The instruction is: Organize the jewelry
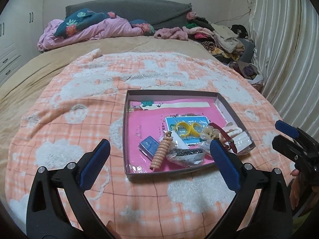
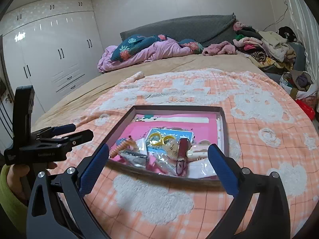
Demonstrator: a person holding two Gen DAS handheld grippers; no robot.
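Note:
A shallow box (image 1: 126, 131) with a pink lining lies on the bed and also shows in the right wrist view (image 2: 119, 125). It holds two yellow rings (image 1: 187, 128), a peach ribbed hair tie (image 1: 160, 153), a small blue case (image 1: 148, 145), a dark red strap (image 1: 225, 136), a clear clip and plastic packets. My left gripper (image 1: 160, 146) is open and empty, just before the box's near edge. My right gripper (image 2: 158, 151) is open and empty over the box's near right corner; it shows at the right edge of the left wrist view (image 1: 283, 133).
The box rests on an orange plaid blanket (image 1: 79, 119) with white fluffy patches. Crumpled purple bedding (image 1: 89, 29) and a clothes pile (image 1: 219, 35) lie at the bed's head. A curtain (image 1: 289, 59) hangs on the right. White wardrobes (image 2: 49, 49) stand on the left.

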